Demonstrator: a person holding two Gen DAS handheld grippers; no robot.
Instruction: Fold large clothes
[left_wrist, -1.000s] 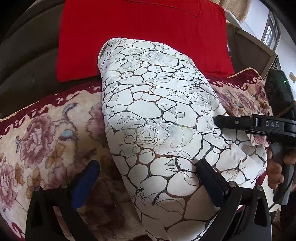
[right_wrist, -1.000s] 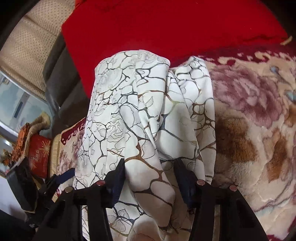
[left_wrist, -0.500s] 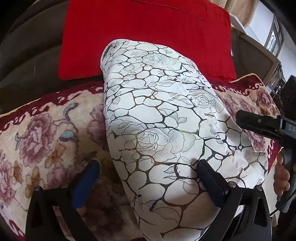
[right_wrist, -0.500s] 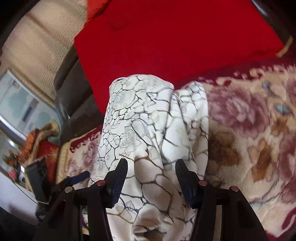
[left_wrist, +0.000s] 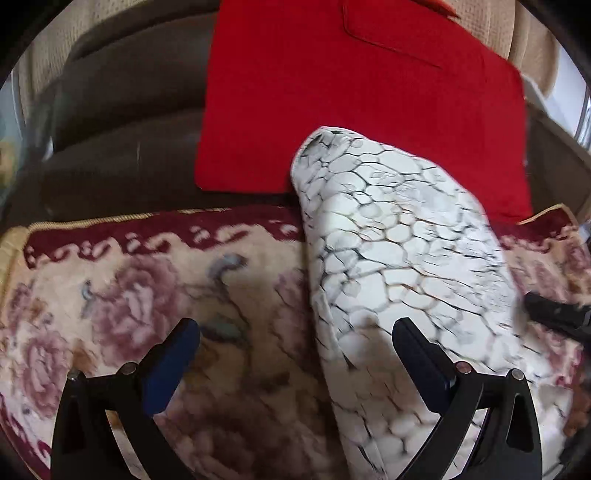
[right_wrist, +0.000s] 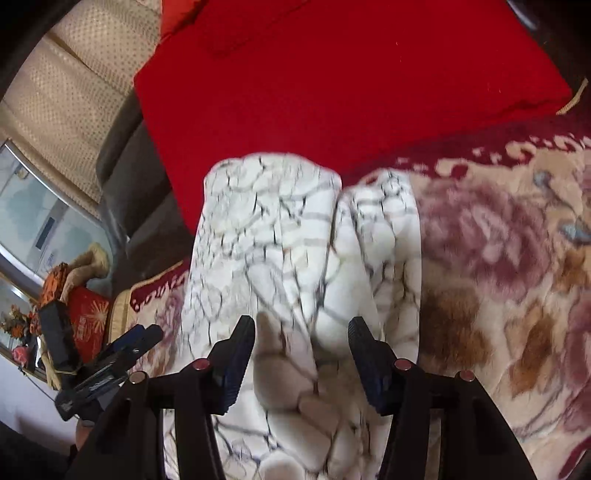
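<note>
A white garment with a dark crackle and rose print (left_wrist: 399, 251) lies folded into a long strip on a floral blanket (left_wrist: 129, 295); it also shows in the right wrist view (right_wrist: 280, 251). My left gripper (left_wrist: 295, 350) is open above the garment's left edge, its right finger over the cloth and its left finger over the blanket. My right gripper (right_wrist: 301, 343) is open, with a raised fold of the garment between its fingers. The right gripper's tip shows at the right edge of the left wrist view (left_wrist: 554, 314). The left gripper shows at lower left in the right wrist view (right_wrist: 122, 354).
A red cushion (left_wrist: 351, 99) leans on the dark sofa back (left_wrist: 122, 133) just behind the garment. The blanket has a maroon border (left_wrist: 147, 229). A side table with red and orange items (right_wrist: 55, 302) stands at the left in the right wrist view.
Both grippers have pulled back and upward from the garment, which now looks smaller and farther. The right gripper has slid toward the right edge of the left wrist view.
</note>
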